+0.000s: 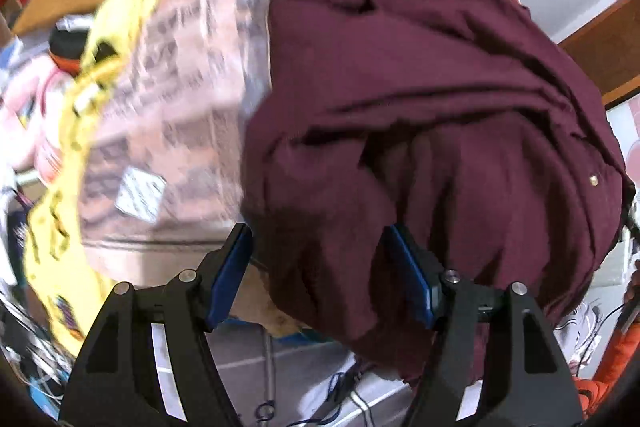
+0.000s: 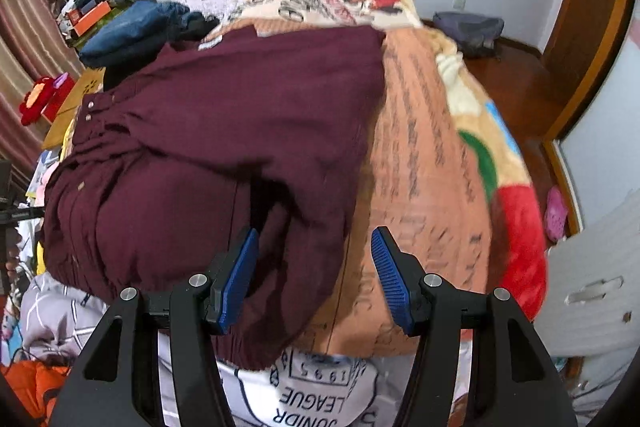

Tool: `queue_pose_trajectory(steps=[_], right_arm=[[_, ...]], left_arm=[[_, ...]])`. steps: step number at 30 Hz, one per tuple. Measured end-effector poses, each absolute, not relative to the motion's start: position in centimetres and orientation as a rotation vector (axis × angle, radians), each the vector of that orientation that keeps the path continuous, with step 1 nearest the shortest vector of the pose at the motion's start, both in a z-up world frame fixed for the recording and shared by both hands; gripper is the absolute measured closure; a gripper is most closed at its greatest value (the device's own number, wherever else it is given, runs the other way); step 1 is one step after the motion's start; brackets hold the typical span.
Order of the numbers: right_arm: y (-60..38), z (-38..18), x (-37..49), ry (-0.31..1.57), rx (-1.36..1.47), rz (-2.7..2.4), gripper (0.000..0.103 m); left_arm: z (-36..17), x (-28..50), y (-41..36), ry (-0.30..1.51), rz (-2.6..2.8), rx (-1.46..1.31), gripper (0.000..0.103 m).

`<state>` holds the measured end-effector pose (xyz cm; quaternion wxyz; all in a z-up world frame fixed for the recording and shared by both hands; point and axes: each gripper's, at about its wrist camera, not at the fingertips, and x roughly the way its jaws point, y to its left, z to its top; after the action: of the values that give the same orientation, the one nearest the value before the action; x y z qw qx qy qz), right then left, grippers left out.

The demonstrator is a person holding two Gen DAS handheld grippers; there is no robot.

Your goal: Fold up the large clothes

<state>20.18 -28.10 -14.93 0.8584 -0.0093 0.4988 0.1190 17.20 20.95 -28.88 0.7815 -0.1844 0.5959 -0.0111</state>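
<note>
Two grippers, neither gripping anything right now.

Left wrist view: the left gripper has its jaws spread apart over the near edge of the maroon jacket, fabric between the pads but not pinched. Looks like it's lining up a grab at the hem.

Right wrist view: the right gripper is also apart, hovering over the jacket's near right corner. The jacket lies half-folded on the printed blanket covering the bed. I'd guess the next move needs both to clamp the hem, then lift together.
</note>
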Motion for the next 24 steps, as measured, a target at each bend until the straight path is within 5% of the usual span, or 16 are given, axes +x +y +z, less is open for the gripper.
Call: queue_pose_trajectory(steps=[3, 7, 12, 13, 24], right_arm=[[-27.8, -16.3, 20.2, 1.091, -0.006, 0.258, 0.048], [-26.8, -16.7, 19.9, 1.067, -0.011, 0.273, 0.049], [-26.0, -15.8, 19.7, 1.016, -0.027, 0.309, 0.086], [-25.9, -15.6, 19.6, 1.005, -0.038, 0.307, 0.092], [-25.3, -10.5, 21.5, 0.832, 0.001, 0.374, 0.096]], left_arm=[[-29.2, 17.1, 20.9, 1.279, -0.031, -0.450, 0.038], [-28.2, 17.1, 19.9, 1.261, -0.067, -0.415, 0.061], [-25.7, 17.0, 18.1, 1.204, -0.100, -0.359, 0.091], [-25.2, 17.1, 17.9, 1.195, -0.109, -0.359, 0.093], [-17.0, 21.3, 20.1, 0.977, -0.171, -0.496, 0.099]])
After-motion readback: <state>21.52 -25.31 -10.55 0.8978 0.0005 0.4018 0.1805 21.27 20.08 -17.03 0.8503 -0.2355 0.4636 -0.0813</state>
